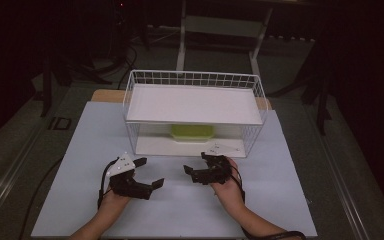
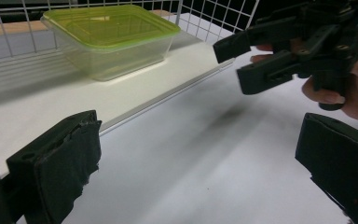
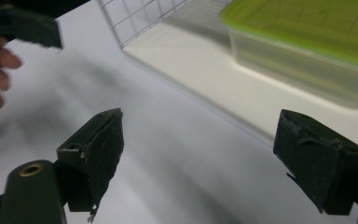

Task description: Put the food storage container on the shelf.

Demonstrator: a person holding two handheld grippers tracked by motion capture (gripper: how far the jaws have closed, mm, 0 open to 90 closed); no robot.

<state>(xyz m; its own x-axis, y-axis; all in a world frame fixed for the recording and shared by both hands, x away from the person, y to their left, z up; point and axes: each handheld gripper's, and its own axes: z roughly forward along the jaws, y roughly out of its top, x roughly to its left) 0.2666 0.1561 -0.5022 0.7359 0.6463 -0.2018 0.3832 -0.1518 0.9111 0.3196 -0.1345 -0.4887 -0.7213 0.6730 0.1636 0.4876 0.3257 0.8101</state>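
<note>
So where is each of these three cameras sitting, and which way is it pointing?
High view: above the person's side, facing forward and down on the wire shelf; both forearms, left claw, right claw.
Left gripper view: on the left claw, facing the green-lidded box; right claw beyond.
Right gripper view: on the right claw, facing that box.
All share the box.

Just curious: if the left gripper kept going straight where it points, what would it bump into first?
Probably the right gripper, held ahead over the table; depth is unclear, so it might slip past.
</note>
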